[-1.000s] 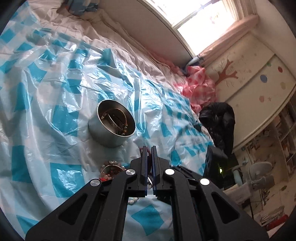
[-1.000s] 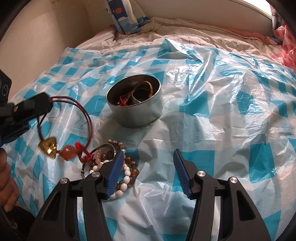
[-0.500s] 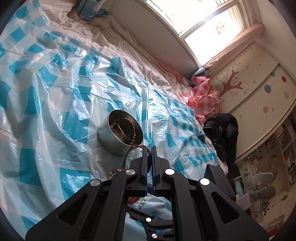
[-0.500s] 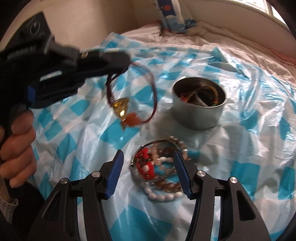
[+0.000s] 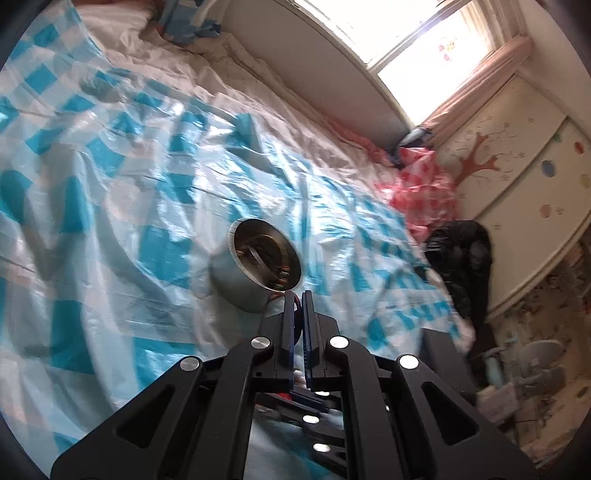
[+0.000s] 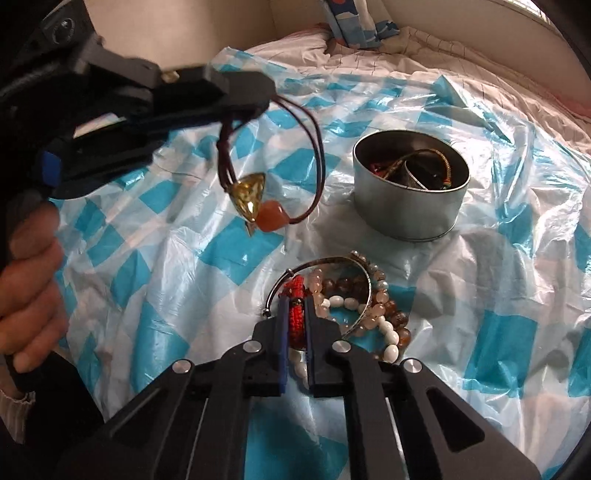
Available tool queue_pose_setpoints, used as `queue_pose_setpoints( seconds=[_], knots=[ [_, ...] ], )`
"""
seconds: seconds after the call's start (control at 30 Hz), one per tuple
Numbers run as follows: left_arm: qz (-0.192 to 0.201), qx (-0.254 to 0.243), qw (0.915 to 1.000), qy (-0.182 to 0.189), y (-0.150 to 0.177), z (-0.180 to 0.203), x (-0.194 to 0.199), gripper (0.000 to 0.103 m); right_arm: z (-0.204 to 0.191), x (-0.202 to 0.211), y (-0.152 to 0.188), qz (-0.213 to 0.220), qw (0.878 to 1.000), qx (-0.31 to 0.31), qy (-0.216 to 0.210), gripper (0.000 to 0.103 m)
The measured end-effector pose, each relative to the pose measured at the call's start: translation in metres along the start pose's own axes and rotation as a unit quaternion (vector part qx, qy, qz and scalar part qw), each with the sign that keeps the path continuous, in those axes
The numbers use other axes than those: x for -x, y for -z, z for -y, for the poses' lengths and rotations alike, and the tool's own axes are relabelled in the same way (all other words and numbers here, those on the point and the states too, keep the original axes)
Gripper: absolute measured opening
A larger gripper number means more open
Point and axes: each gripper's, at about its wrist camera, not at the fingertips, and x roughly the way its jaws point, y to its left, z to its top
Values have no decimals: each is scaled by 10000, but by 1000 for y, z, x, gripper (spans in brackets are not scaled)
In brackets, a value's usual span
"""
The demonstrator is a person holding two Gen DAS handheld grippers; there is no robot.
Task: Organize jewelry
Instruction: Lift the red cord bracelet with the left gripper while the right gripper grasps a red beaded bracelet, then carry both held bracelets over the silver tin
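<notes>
My left gripper (image 5: 297,295) is shut on a dark red cord necklace (image 6: 314,147) with a gold triangular pendant and an orange stone. It holds the necklace in the air, left of the round metal tin (image 6: 410,192), which holds several pieces; the tin also shows in the left wrist view (image 5: 255,269). My right gripper (image 6: 295,306) is shut on a red woven bracelet (image 6: 296,314) in the pile of bead bracelets (image 6: 365,314) and a silver bangle (image 6: 325,264) on the sheet.
A blue-and-white checked plastic sheet (image 6: 480,258) covers the bed. A patterned pillow (image 6: 354,22) lies at the head. A pink checked bag (image 5: 421,192) and a black bag (image 5: 461,258) sit at the bed's far edge by the wall.
My right gripper has closed on the red bracelet in the pile. My left gripper has carried the necklace higher and nearer the tin.
</notes>
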Motion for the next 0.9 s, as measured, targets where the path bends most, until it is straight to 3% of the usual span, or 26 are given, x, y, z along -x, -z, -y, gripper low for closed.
queue_pose_setpoints(
  seconds=[0.23,0.4,0.9],
  knots=[
    [107,-228,9977,-632,-3,3,-3,3,24,31,-8,692,9938,-691,-521,8],
    [104,-424,9955,-835,-3,8,-7,3,43,49,-11,1128,9864,-1098,-475,8],
    [145,-946,9861,-1355,1,33,-22,3,55,55,-11,1302,9833,-1251,-212,8]
  ],
)
